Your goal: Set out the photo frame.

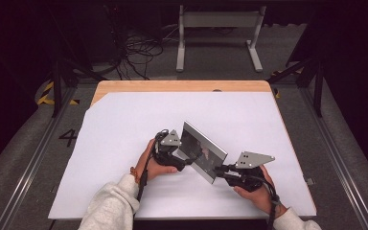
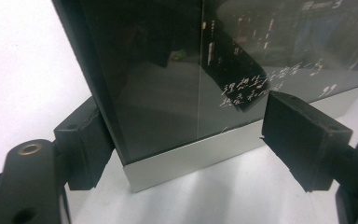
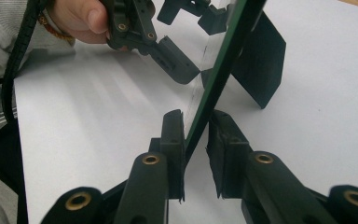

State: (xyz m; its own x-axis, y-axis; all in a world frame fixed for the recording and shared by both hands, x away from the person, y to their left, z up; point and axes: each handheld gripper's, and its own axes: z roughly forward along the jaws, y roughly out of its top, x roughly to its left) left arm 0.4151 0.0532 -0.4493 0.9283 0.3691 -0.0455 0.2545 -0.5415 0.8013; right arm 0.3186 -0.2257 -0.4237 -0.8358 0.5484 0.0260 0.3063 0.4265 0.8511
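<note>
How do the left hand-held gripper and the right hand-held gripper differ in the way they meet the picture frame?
The right hand-held gripper has its jaws nearly closed, pinching the thin edge of the picture frame; the left hand-held gripper stands wide open around the frame's corner. The right pads press the edge, while the left's right pad stands clear of the glass. Both have black jaws and work at the frame's lower part.

The picture frame (image 2: 223, 79) runs off the left gripper view's top edge, its pale handwritten lettering too blurred to read.
</note>
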